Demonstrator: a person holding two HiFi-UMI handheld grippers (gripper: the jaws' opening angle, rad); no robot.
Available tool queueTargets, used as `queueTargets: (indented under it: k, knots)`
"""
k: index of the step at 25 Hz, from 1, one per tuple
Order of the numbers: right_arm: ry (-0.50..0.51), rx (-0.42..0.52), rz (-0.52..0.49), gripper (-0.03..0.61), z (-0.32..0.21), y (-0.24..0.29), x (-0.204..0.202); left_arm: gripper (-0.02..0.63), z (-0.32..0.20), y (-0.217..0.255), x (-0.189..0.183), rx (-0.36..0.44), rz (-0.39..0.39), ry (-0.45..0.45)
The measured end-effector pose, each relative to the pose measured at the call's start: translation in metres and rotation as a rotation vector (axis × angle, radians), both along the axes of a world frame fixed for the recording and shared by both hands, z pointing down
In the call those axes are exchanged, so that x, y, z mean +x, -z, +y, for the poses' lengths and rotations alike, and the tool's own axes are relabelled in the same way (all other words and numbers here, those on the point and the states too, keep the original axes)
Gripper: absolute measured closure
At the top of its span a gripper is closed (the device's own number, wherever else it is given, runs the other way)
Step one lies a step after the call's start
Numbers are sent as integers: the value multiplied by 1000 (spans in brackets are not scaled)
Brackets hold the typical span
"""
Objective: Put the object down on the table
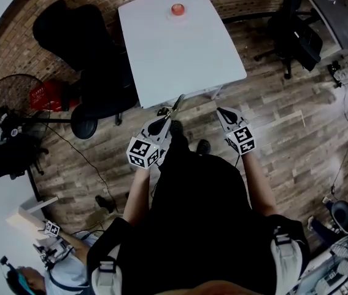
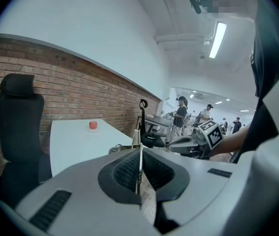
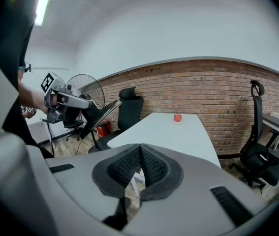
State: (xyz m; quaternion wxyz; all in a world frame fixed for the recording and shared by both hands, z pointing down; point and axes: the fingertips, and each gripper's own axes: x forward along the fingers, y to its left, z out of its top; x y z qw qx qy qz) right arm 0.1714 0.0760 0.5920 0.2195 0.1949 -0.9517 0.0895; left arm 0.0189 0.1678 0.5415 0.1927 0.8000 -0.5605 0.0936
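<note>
Head view: You stand at the near edge of the table [image 1: 174, 48]. Your left gripper [image 1: 163, 123] is clamped on a thin flat object [image 1: 177, 103], which points at that edge and is not yet resting on it.
Left gripper view: The object sits edge-on between the pads and juts past the tips, probably ready to be laid flat.
Right gripper view: Your right gripper [image 3: 140, 154] is closed on nothing and held clear alongside.

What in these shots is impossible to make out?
- The thin flat object between the jaws of the left gripper: edge-on in the left gripper view, tiny in the head view, so its kind is unclear.
- The small red round thing on the white table: too small in every view to identify.
</note>
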Motion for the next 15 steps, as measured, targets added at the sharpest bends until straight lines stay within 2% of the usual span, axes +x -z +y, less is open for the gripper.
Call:
queueTargets:
  k: [10, 15]
  knots:
    - [-69, -5, 48, 580, -40, -7, -13, 591, -61, -3, -26, 18, 12, -75]
    - [-93, 14, 71, 580, -70, -3, -32, 591, -98, 3, -45, 38, 19, -105]
